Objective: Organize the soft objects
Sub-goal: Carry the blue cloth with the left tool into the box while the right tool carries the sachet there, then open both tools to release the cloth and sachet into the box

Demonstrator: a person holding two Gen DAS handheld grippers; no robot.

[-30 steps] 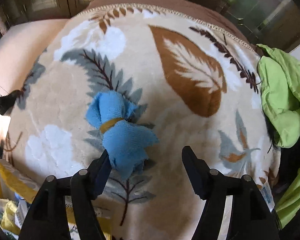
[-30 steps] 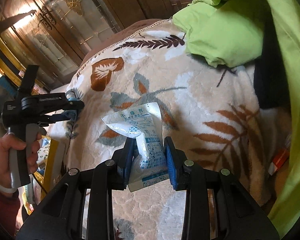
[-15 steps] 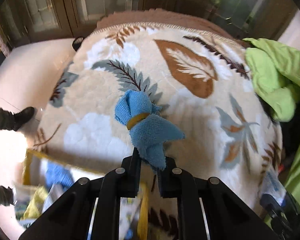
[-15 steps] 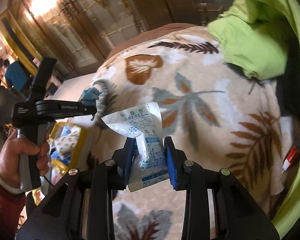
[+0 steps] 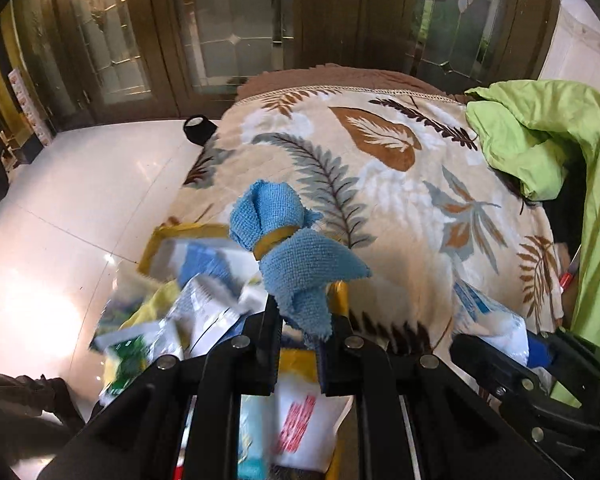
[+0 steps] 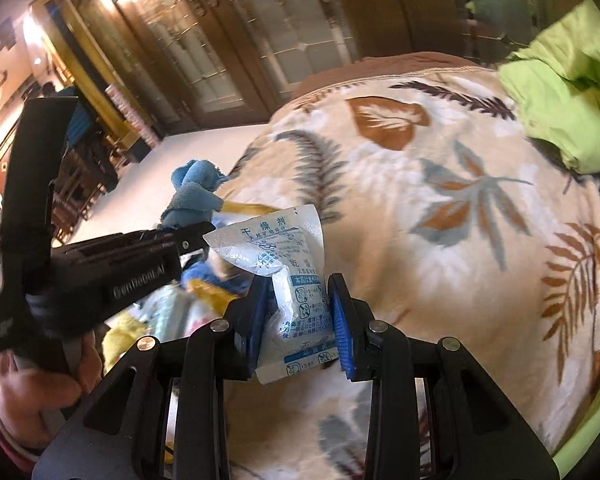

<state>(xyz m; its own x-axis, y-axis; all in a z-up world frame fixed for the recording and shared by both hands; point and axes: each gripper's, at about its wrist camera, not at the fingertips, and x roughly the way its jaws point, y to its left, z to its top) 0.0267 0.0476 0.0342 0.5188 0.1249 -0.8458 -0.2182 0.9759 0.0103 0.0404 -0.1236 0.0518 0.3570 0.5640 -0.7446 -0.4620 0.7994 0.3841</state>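
Note:
My left gripper [image 5: 302,322] is shut on a blue cloth bundle [image 5: 288,248] tied with a yellow band, and holds it in the air over a yellow-rimmed box [image 5: 180,234] full of packets. The bundle also shows in the right wrist view [image 6: 194,196], at the tip of the left gripper [image 6: 204,232]. My right gripper [image 6: 298,312] is shut on a white desiccant packet [image 6: 288,276] with blue print, held above the leaf-patterned blanket [image 6: 440,200]. The right gripper also shows at the lower right of the left wrist view [image 5: 496,340].
The leaf-patterned blanket [image 5: 380,184] covers a sofa or bed. A lime-green cloth [image 5: 540,136] lies at its right side. A pale tiled floor [image 5: 80,200] lies to the left, with dark glazed wooden doors [image 5: 228,28] behind. A black roll [image 5: 198,128] sits by the blanket's far-left edge.
My left gripper closed on the blue cloth bundle, lifted it off the blanket and carried it back over the yellow-rimmed box. My right gripper moved left toward the box, still holding the packet.

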